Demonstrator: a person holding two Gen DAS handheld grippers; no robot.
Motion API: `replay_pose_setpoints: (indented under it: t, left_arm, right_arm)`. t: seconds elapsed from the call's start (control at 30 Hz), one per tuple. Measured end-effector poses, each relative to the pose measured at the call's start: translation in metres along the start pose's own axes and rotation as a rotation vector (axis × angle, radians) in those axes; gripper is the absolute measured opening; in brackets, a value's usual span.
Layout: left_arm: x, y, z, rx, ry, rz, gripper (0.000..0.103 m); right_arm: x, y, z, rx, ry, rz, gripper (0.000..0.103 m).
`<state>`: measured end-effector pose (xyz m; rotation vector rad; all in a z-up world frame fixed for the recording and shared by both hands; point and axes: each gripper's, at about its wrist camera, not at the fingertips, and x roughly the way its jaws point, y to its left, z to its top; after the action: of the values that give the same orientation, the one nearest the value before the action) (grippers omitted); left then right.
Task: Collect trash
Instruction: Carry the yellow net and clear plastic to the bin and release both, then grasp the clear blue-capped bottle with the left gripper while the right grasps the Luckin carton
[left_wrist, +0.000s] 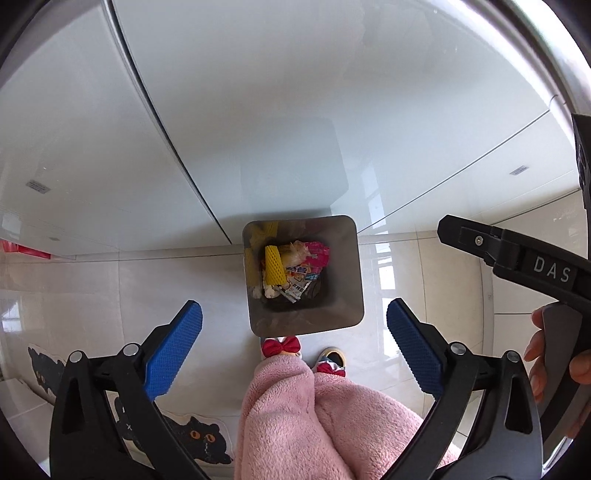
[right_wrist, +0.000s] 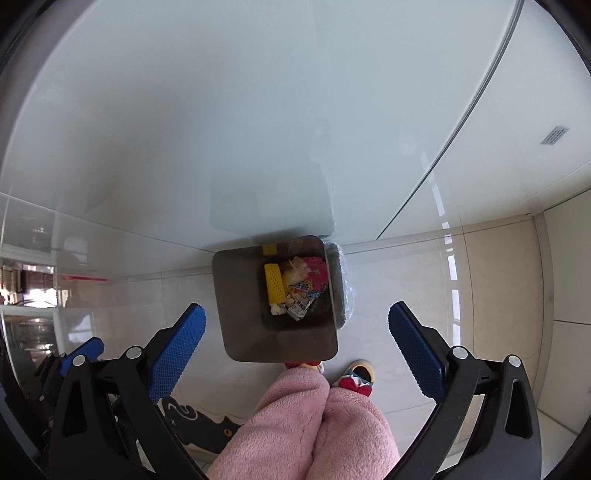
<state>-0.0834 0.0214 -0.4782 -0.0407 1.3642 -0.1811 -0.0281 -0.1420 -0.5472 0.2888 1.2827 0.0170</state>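
**Fingers wide over the bin**

Fingers spread wide and empty on our left gripper (left_wrist: 294, 345) and right gripper (right_wrist: 297, 345); below us the trash bin (left_wrist: 345, 306) stands on the floor, yellow foam net (left_wrist: 275, 267) and wrappers (left_wrist: 301, 275) inside

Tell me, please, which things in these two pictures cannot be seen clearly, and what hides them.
- Print on the wrappers in the trash bin: too small to read, both views.
- Bottom of the bin: covered by the yellow foam net and other trash.
- Cat mat: cut by the left gripper in the left wrist view.
- Slippers: partly behind the pink trousers.
- Right gripper: open and empty.
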Motion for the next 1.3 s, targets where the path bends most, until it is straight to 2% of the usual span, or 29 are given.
replay_pose_setpoints:
  t: [0.3,0.47,0.77,0.93,1.03,1.1,1.3]
  left_arm:
    - [-0.100,-0.012,0.013,0.003,-0.136,0.039,0.095]
    - [-0.144,-0.020,0.024,-0.014,-0.208,0.057,0.095]
    - [-0.205,-0.045,0.079,-0.028,-0.303,0.053,0.095]
    - [-0.220,-0.064,0.123,0.003,-0.352,0.022,0.094]
    - [-0.221,-0.075,0.155,0.023,-0.365,0.002,0.080]
    - [-0.217,-0.082,0.177,0.037,-0.356,-0.011,0.064]
    - [-0.199,-0.090,0.239,0.021,-0.337,-0.033,0.064]
  right_arm:
    - [-0.115,-0.025,0.003,0.009,-0.144,0.022,0.100]
    - [-0.162,-0.036,0.009,0.005,-0.222,-0.024,0.100]
    - [-0.231,-0.038,0.047,-0.031,-0.360,-0.081,0.100]
    - [-0.244,-0.037,0.088,-0.043,-0.417,-0.099,0.100]
    - [-0.247,-0.039,0.116,-0.028,-0.421,-0.088,0.100]
    - [-0.246,-0.039,0.135,-0.035,-0.434,-0.095,0.100]
    - [-0.241,-0.040,0.191,-0.032,-0.433,-0.082,0.100]
